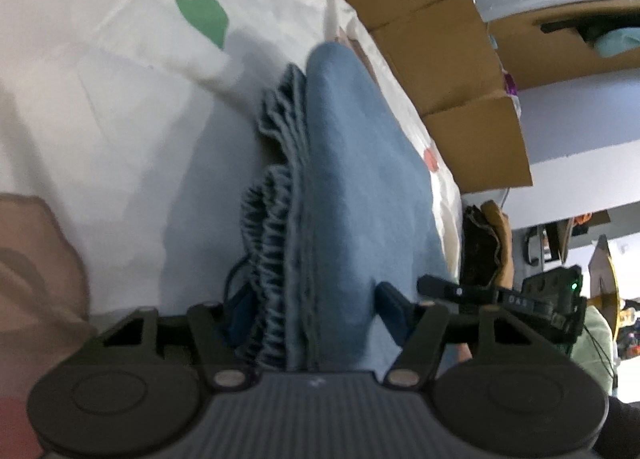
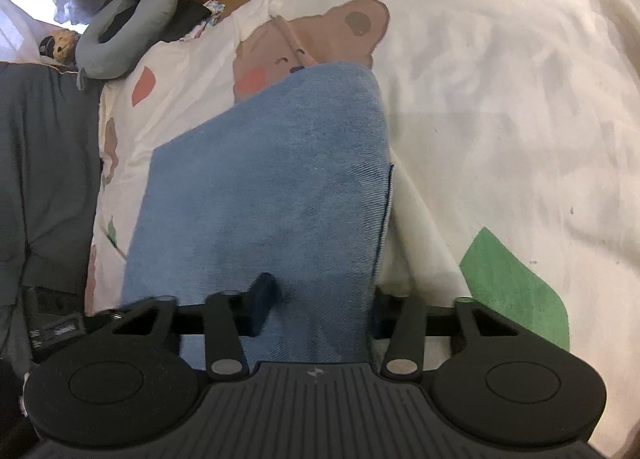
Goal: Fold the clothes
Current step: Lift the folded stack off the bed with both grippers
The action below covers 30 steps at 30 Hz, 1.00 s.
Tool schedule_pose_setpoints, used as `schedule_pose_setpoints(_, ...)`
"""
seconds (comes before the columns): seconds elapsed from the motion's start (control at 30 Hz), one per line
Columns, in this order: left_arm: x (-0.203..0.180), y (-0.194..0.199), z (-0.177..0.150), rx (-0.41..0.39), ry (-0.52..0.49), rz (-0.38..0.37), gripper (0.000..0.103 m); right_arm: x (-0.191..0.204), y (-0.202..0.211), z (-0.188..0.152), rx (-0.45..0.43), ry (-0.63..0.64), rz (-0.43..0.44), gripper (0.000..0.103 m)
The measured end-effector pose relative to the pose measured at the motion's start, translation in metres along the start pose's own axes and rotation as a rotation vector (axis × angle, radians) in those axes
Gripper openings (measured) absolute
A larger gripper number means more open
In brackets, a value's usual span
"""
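Item: blue denim garment [image 2: 264, 179], lying on the bear-print bed cover [image 2: 500, 99], with the brown bear print [image 2: 316, 39] just past its far end. In the right wrist view we see it as a narrow, flat-topped panel, so we judge at least one lengthwise fold already made. At the left of the garment in the left wrist view we note its gathered elastic waistband [image 1: 276, 227], bunched along the edge and stacked in layers. Left gripper [image 1: 312, 311]: jaws astride waistband and denim at the near end; we cannot tell whether the pads are pressing. Right gripper [image 2: 320, 299]: left finger resting on top of the denim, right finger mostly hidden past the garment's right edge; grip likewise unclear. Left to do, in our estimate: secure the near end, carry it toward the bear print to halve the length, then smooth it out.
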State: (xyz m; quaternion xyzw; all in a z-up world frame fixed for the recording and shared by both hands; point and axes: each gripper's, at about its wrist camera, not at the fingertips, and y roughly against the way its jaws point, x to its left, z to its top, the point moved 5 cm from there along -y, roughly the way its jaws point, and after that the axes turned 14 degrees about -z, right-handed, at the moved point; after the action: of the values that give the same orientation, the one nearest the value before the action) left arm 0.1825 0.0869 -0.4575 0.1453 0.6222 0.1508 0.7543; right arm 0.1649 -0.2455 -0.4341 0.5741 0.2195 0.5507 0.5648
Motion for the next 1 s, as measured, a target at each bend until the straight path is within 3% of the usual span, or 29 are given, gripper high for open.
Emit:
schedule_pose_setpoints(0.13,-0.002,0.001,0.002,-0.006,0.019,-0.025,0.054,0.006,0.012,0.003,-0.008,0.03,0.013,0.028)
schedule_pose_setpoints(0.3,-0.003,0.002,0.004,0.01,0.024,-0.039,0.053,0.007,0.024,0.006,-0.023,0.049,0.04,0.027)
schedule_pose_setpoints(0.53,0.002,-0.016,0.01,0.058,0.044,-0.05,0.063,-0.01,0.001,-0.003,0.022,-0.013,0.048,0.05)
schedule_pose_setpoints(0.7,0.003,-0.023,0.013,0.081,0.052,-0.056,0.06,-0.01,-0.014,-0.004,0.045,-0.033,0.098,0.054)
schedule_pose_setpoints(0.8,-0.001,-0.022,0.014,0.09,0.066,-0.033,0.055,-0.007,-0.015,-0.002,0.044,-0.028,0.105,0.049)
schedule_pose_setpoints(1.0,-0.016,-0.019,0.016,0.098,0.036,0.024,0.046,0.004,-0.001,0.0,0.011,0.001,0.068,0.027)
